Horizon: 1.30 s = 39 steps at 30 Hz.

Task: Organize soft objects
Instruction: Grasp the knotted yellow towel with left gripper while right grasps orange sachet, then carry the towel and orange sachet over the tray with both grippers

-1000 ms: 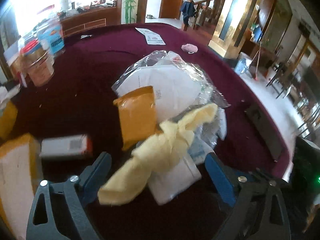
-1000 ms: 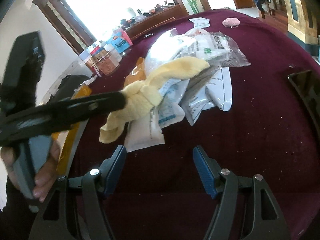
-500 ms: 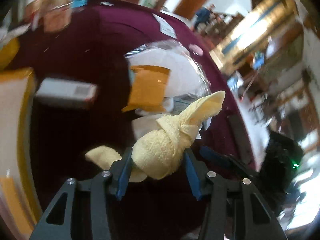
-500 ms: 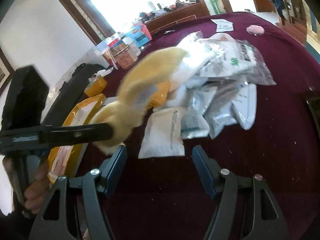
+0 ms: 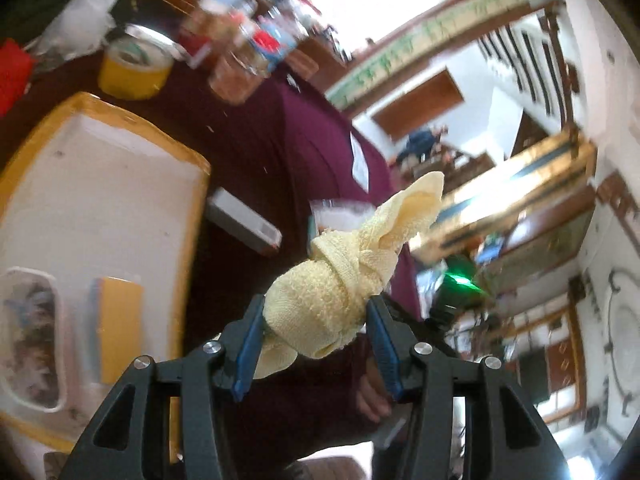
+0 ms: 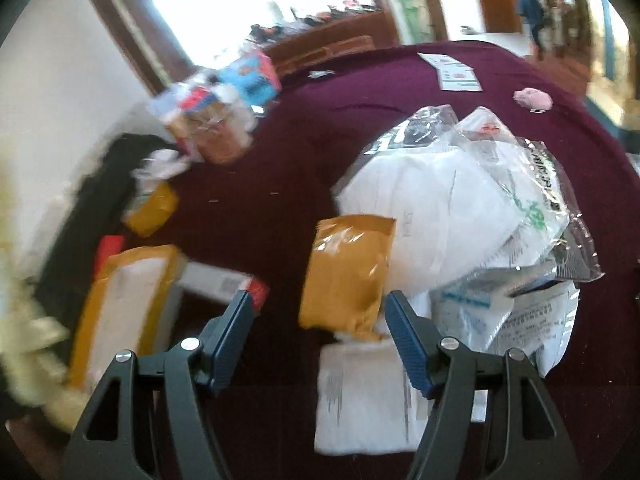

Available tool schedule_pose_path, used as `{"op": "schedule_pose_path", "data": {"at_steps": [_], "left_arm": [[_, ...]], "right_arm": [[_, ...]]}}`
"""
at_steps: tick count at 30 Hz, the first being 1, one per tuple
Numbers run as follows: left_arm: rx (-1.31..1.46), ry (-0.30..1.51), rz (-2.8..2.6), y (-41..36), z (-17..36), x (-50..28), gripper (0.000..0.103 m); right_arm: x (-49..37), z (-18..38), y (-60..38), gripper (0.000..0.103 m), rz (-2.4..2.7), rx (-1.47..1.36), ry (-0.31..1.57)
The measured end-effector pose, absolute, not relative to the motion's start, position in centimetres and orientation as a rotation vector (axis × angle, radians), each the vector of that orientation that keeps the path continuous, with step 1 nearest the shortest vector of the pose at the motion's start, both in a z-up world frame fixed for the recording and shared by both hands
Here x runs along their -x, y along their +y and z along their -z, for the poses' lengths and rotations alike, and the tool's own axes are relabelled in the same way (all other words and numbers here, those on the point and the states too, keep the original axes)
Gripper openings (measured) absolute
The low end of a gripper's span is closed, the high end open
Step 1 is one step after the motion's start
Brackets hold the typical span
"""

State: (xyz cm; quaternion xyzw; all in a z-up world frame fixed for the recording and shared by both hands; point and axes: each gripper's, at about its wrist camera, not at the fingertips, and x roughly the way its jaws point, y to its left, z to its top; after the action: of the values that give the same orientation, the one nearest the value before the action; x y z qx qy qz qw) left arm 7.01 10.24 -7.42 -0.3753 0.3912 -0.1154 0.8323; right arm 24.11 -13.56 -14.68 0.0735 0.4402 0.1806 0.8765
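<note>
On my left wrist feed, the left hand-held gripper [image 5: 316, 328] is clamped on a knotted pale-yellow terry cloth [image 5: 344, 276]. Both blue pads [image 5: 250, 340] press the cloth's bulky lower end; its loose corner points up and away from the camera. The cloth is held in the air above the dark maroon bench [image 5: 280, 140].

Only this view shows the following items:
- A yellow-rimmed white tray [image 5: 120, 184], left of the cloth, carrying a flat yellow block [image 5: 120, 328] and a clear plastic container [image 5: 28, 336].
- A roll of yellow tape [image 5: 132, 68] beyond the tray.
- A white rectangular box [image 5: 244, 222] beside the tray's right edge.

On my right wrist feed, the right hand-held gripper [image 6: 318, 340] stands wide open with nothing between its pads. It hovers over a glossy mustard-yellow soft packet [image 6: 348, 272].

Only this view shows the following items:
- The pile of white masks in clear plastic bags [image 6: 460, 200], touching the packet's right side.
- A flat white pouch [image 6: 364, 396] lying directly below the packet.
- A small pink fluffy object [image 6: 534, 98] lying apart at the far edge of the bench.
- A blurred pale-yellow shape at the left border; I cannot tell whether it is the cloth.
</note>
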Motion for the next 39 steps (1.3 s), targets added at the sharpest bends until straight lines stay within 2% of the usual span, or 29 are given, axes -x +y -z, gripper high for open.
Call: {"op": "schedule_pose_path", "data": {"at_steps": [5,6,9,24,31,39], "left_arm": [[0.805,0.751,0.158,13.9,6.0,-4.2,0.053],[0.813,0.745,0.15,14.4,6.0,-3.8,0.053],[0.836,0.731,0.105,16.2,6.2,-2.6,0.053],[0.917,0.702,0.032,21.4,7.9,-1.6,0.053],[0.937,0.705,0.001,23.6,8.1,-3.4,0.053],[0.935,0.807,-0.081,25.5,11.4,-6.3,0.053]], "right_arm": [[-25.0,16.7,-10.9,0.065,-0.185,0.011,0.919],[-25.0,17.1,-10.5,0.055,-0.149,0.057,0.912],[-24.6,17.5,-10.6,0.046,-0.114,0.084,0.881],[-14.6,11.1,-14.8,0.047,-0.403,-0.265,0.692],[-12.4,8.7,-7.9,0.047,-0.679,-0.218,0.738],[-13.5,11.8,1.4,0.047,-0.804,-0.06,0.838]]}}
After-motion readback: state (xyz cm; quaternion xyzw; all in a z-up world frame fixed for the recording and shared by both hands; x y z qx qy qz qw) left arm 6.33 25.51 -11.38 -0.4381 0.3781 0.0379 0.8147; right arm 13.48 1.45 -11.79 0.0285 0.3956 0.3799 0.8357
